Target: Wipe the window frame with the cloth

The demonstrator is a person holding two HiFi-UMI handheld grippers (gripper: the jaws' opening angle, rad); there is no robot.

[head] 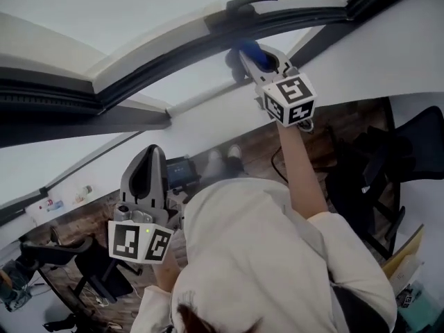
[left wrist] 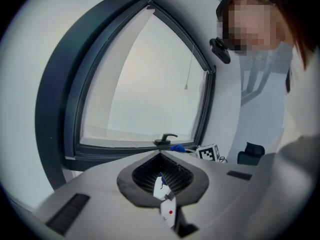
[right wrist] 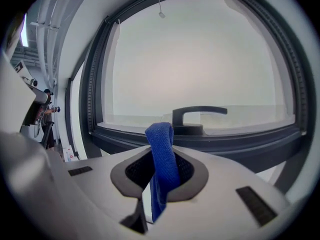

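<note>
Right tool (right wrist: 160,174) grips cloth (right wrist: 161,141) near frame (right wrist: 240,145).

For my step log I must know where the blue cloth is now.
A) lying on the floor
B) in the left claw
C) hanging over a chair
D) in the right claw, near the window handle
D: the right gripper view shows the blue cloth pinched in the right claw, close to the black window handle.
</note>
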